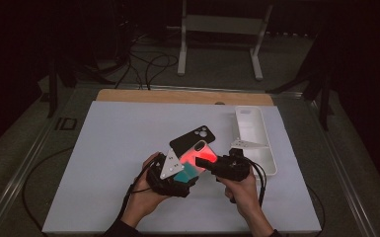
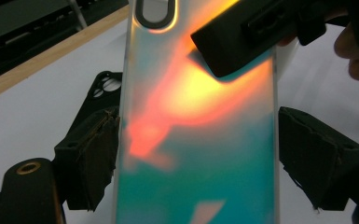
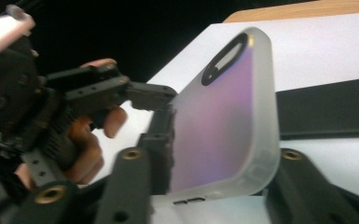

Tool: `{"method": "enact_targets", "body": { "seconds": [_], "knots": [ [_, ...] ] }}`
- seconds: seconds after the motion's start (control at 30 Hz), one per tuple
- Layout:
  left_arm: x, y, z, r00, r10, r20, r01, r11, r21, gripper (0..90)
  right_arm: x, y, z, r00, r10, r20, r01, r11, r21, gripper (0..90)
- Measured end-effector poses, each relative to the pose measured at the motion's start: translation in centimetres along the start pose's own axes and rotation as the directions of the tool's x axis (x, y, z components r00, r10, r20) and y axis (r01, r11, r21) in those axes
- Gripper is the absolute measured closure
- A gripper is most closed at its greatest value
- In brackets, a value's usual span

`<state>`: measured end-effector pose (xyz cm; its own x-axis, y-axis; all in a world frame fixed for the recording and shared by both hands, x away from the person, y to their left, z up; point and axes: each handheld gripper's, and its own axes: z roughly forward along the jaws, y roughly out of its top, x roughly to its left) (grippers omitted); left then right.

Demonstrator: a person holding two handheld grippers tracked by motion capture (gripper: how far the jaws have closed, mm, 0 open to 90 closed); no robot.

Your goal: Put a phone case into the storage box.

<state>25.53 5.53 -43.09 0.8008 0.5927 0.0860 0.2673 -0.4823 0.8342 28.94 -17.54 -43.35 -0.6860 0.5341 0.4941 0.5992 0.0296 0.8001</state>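
Iridescent phone case (image 1: 195, 154) held above the white bench (image 1: 113, 148), between both claws, near its middle. Left claw (image 1: 180, 174) clamped across the case's width, pads pressing both long edges in the left gripper view (image 2: 196, 140). Right claw (image 1: 208, 162) around one side edge of the same case; whether its pads press there, cannot tell. Black phone case (image 1: 191, 137) lying flat on the bench just behind, partly under the held one. White tray (image 1: 256, 136) further right, near the bench edge.
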Motion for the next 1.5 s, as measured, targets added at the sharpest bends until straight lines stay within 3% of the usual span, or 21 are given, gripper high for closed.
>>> {"method": "enact_targets", "body": {
  "seconds": [0.13,0.3,0.5,0.93,1.2,1.33,1.5],
  "knots": [
    [-0.1,-0.1,0.3,1.0000,-0.002,0.002,0.002,1.0000,0.009,16.9,0.5,0.1,0.2,0.9997,-0.013,-0.021,0.013,1.000,0.009,77.9],
    [-0.2,-0.2,0.7,1.0000,-0.008,-0.005,0.008,0.9995,0.029,16.9,1.3,0.1,0.5,0.9988,-0.039,-0.029,0.039,0.999,0.010,85.8],
    [0.0,-0.5,0.6,0.9993,-0.037,-0.007,0.037,0.9991,0.022,16.5,2.1,0.2,0.8,0.9952,-0.093,0.033,0.092,0.996,0.023,86.4],
    [0.8,-0.9,-0.2,0.9973,-0.073,0.005,0.073,0.9973,0.011,13.5,1.8,0.5,0.0,0.9921,-0.115,0.049,0.115,0.993,0.012,86.3],
    [1.3,-1.3,-0.6,0.9961,-0.082,0.032,0.082,0.9965,0.013,12.9,1.6,0.6,-0.3,0.9899,-0.136,0.041,0.135,0.991,0.021,86.3],
    [1.7,-1.4,-0.9,0.9929,-0.097,0.069,0.097,0.9952,0.002,10.5,1.8,0.8,-0.3,0.9849,-0.172,0.021,0.171,0.985,0.025,86.3],
    [2.0,-1.7,-0.9,0.9913,-0.106,0.078,0.106,0.9944,0.011,8.5,2.1,1.3,-0.7,0.9790,-0.204,0.004,0.204,0.979,0.024,86.3]
  ]
}}
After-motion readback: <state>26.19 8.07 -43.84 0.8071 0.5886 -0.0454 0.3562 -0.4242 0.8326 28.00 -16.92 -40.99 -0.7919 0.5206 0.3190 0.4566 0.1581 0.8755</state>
